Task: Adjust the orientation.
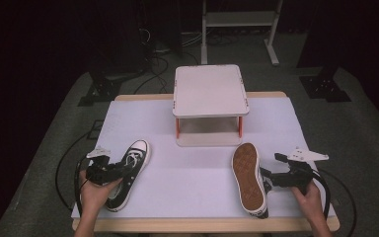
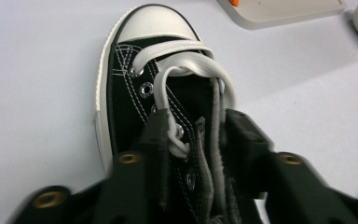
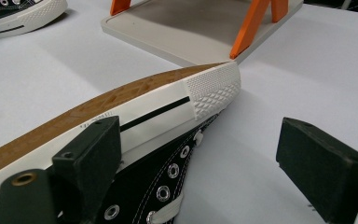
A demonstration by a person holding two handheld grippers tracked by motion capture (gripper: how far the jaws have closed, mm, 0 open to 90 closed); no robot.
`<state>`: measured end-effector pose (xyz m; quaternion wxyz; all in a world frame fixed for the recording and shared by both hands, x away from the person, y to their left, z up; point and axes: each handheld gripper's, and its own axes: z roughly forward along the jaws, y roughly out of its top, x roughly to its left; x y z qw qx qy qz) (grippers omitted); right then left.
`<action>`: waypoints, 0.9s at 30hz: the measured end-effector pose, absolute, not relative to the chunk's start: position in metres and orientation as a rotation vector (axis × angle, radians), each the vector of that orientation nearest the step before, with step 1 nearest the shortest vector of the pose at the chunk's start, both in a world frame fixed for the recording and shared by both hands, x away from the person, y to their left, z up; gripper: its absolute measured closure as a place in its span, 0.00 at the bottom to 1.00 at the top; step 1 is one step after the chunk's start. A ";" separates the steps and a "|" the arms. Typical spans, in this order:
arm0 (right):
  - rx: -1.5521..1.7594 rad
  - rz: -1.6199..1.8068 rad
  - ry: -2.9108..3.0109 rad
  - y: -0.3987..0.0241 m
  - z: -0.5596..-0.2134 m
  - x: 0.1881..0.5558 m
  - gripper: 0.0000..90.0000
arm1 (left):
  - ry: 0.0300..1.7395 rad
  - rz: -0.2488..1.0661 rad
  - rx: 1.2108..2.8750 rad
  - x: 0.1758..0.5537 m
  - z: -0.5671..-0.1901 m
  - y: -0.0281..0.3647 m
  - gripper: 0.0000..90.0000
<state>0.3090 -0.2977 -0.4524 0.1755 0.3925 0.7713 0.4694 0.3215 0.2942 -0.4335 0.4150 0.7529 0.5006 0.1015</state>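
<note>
Two black canvas sneakers with white rubber soles lie on a white-covered counter, one at each side. At the left, the left sneaker stands upright on its sole, toe cap pointing away from the person. The left tongs reach into its opening from the heel end: in the left gripper view the two black jaws sit close together, narrowed around the tongue and the white laces, with the canvas between them. Behind the middle of the counter stands a small pale two-tier rack with orange legs. At the right, the right sneaker lies tipped on its side, brown tread showing, toe near the rack's base. The right tongs are wide open, one jaw resting against the sneaker's white sole edge, the other well clear over bare counter, gripping nothing.
</note>
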 end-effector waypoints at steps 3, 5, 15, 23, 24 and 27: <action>1.111 1.328 2.185 -0.298 -0.452 0.309 0.15 | 1.251 0.229 1.854 0.321 -0.434 0.298 0.84; 1.114 1.324 2.184 -0.298 -0.452 0.309 0.15 | 1.258 0.197 1.811 0.321 -0.436 0.301 0.86; 1.114 1.334 2.187 -0.298 -0.453 0.310 0.15 | 1.239 0.041 1.614 0.321 -0.437 0.315 0.88; 1.113 1.331 2.187 -0.298 -0.453 0.310 0.15 | 1.168 -0.089 1.480 0.320 -0.429 0.313 0.88; 1.114 1.331 2.187 -0.298 -0.453 0.310 0.15 | 1.157 -0.102 1.460 0.320 -0.426 0.313 0.88; 1.113 1.332 2.188 -0.298 -0.453 0.310 0.15 | 1.118 -0.119 1.420 0.319 -0.415 0.311 0.88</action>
